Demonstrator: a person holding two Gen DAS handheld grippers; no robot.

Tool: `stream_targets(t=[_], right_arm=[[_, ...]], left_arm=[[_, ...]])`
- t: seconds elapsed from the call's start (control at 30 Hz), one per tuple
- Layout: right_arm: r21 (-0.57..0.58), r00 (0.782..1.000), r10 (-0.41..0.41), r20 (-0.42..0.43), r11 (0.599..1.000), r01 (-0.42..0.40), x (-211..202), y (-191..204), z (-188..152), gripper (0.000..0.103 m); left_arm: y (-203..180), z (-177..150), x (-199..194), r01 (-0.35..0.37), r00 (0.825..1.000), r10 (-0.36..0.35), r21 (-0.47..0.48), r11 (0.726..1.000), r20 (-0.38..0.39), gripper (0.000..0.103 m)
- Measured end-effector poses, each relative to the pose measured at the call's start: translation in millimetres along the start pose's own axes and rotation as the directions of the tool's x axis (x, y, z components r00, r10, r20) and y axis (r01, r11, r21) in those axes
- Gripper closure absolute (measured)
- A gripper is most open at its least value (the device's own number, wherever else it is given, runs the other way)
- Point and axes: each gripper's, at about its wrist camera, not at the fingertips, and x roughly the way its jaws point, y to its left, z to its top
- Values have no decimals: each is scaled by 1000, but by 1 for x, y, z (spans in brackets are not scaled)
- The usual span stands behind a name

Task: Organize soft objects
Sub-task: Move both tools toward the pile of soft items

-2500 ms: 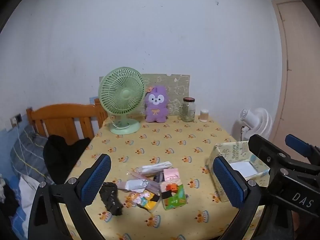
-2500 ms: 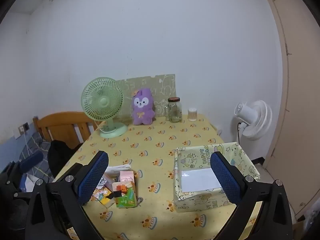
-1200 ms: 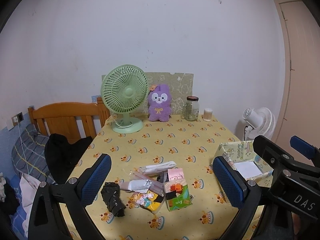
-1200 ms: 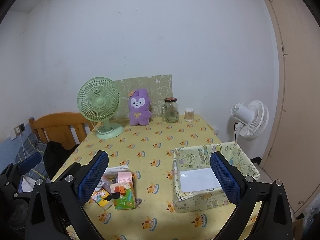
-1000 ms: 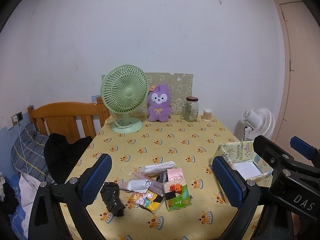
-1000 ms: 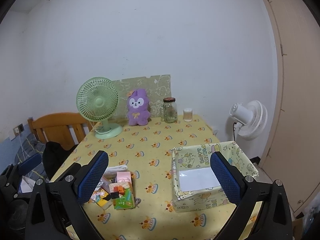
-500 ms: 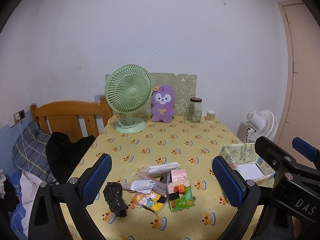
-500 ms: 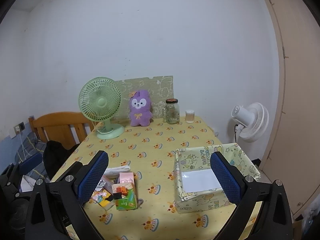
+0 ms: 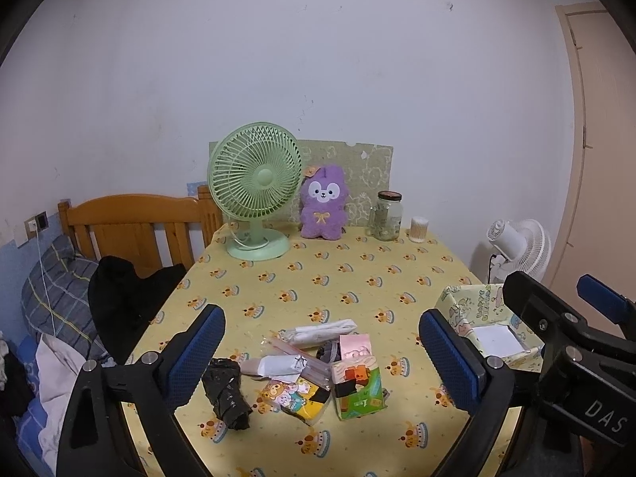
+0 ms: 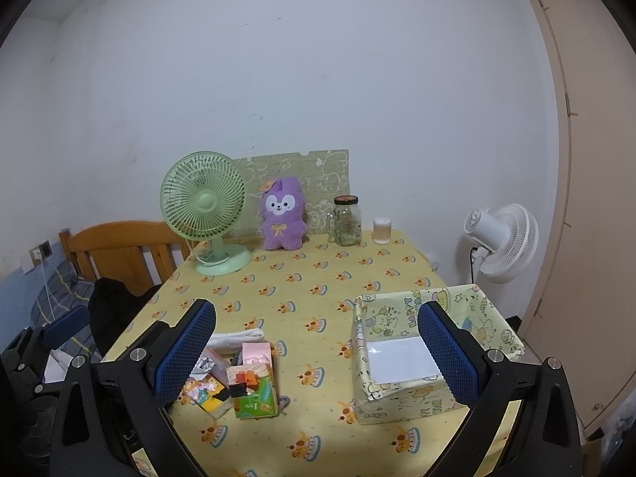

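Soft things: a small heap (image 9: pixel 318 361) near the front edge of the table (image 9: pixel 357 278); a rolled white cloth (image 9: pixel 318 330) at its far side; a pink packet (image 9: pixel 355 346), a green tissue pack (image 9: pixel 357 391), a cartoon-printed yellow pack (image 9: pixel 296 395) and a crumpled black bag (image 9: pixel 226 391) at its left end; items overlap, so some edges are hard to sort out
Left gripper (image 9: pixel 322 357): fingers spread wide, nothing between them; held above the table in front of the heap, apart from it
Right gripper (image 10: pixel 316 351): fingers wide apart, grasping nothing; the left blue pad (image 10: pixel 185 351) covers part of the heap in its own view
Box: patterned paper box (image 10: pixel 433 353), open top, white bottom; right of the heap, well apart from it; its near wall partly behind the right pad (image 10: pixel 447 351)
Far edge: green desk fan (image 9: pixel 256 190); purple plush (image 9: pixel 322 208) leaning upright against a patterned board (image 9: pixel 369 171); glass jar (image 9: pixel 387 216); small white container (image 9: pixel 418 229)
Beyond the table: wooden headboard (image 9: pixel 131 222) and dark clothing (image 9: pixel 123 298) to the left; white floor fan (image 10: pixel 501 242) to the right, by a door (image 10: pixel 588 198)
Hard to make out: jar contents; print on the packs
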Motion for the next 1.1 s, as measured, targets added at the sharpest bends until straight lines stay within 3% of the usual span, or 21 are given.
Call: stream_targets(t=[0.5, 1.1], right_arm=[[-15, 999, 17, -28, 1000, -17, 22, 11, -10, 4], [-28, 985, 103, -140, 994, -108, 78, 30, -45, 9]], left_arm=[[6, -10, 22, -14, 999, 14, 14, 1000, -33, 16], [23, -45, 70, -54, 983, 58, 26, 998, -175, 23]])
